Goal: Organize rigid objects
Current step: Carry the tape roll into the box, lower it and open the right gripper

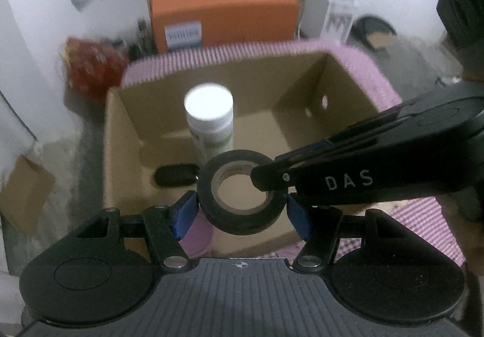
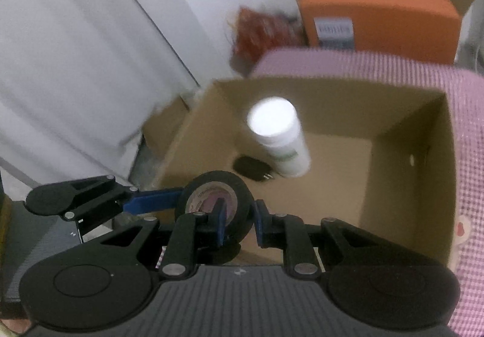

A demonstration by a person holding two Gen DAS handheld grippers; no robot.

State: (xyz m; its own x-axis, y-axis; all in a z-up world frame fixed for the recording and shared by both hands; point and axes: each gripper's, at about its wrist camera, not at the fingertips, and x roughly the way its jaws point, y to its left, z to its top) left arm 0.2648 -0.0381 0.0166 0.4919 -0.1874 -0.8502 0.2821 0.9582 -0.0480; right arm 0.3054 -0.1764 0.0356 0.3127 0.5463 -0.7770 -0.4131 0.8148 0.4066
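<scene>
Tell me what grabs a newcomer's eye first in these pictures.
A black tape roll hangs over the near edge of an open cardboard box, pinched between the left gripper and the right gripper, which has one finger through its core. Inside the box, a white-capped bottle stands upright beside a small black object.

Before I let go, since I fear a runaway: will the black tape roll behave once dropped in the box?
The tape roll is a stiff ring, so it probably keeps its shape. Round, it may roll if it lands on edge in the cardboard box. It could knock the upright white bottle, which looks tippable.
</scene>
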